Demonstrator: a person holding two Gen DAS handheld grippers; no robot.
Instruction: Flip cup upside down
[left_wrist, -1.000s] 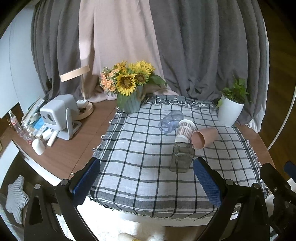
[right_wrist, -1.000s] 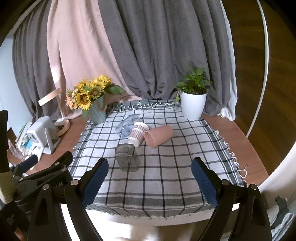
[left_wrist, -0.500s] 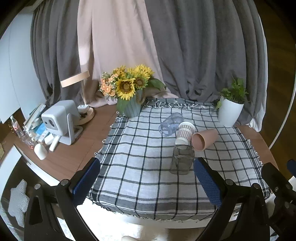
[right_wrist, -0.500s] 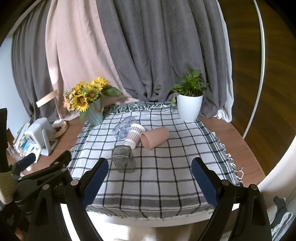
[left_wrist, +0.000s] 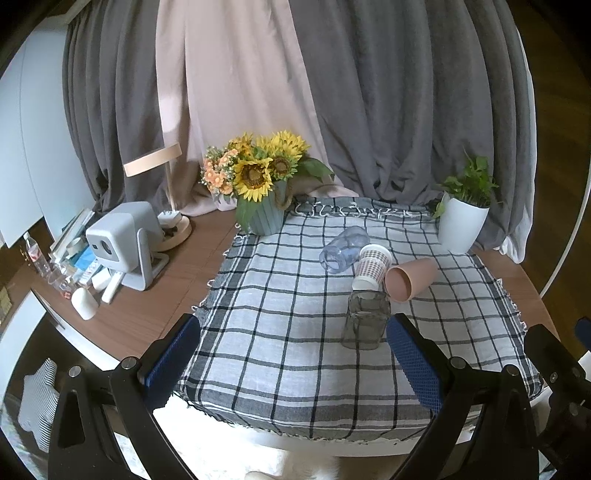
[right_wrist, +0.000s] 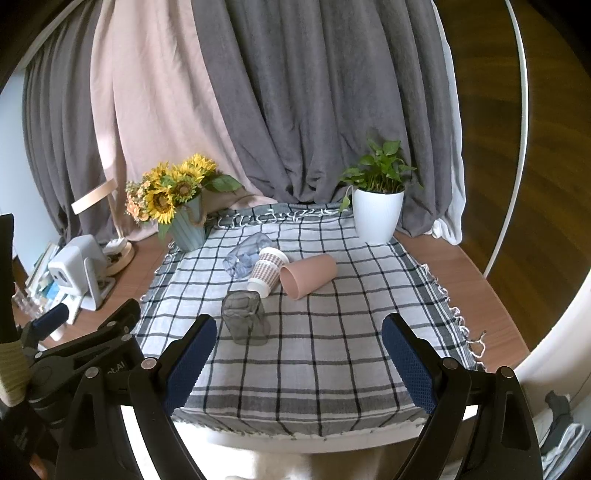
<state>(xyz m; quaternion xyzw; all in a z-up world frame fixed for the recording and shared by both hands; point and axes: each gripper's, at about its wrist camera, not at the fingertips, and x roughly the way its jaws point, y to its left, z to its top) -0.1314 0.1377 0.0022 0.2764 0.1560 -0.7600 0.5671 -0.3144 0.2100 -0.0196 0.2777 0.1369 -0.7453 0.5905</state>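
Left claw (left_wrist: 293, 363): spread wide, empty, at the bench's near edge.
Right claw (right_wrist: 299, 360): spread wide, empty.
Cups: grey glass (right_wrist: 244, 320) inverted mid-cloth; pink cup (right_wrist: 308, 276) on its side behind.
Bench (right_wrist: 476, 280): wood under checked cloth (right_wrist: 332, 354).
Room: curtains (right_wrist: 314, 110) behind.

The left gripper (left_wrist: 293, 358) is held low at the near edge of the scene, its two black arms reaching forward and spread wide apart. Its blue-padded fingers (left_wrist: 173, 359) grip nothing; the space between them is bare. The right gripper (right_wrist: 299, 360) sits in a matching pose, jaws wide apart, its blue pads (right_wrist: 406, 363) angled outward and closed on nothing. Both point toward the far side at about the same height. In the right wrist view, the left gripper's black frame shows at the near left, just beside the right one, with one blue fingertip sticking out.
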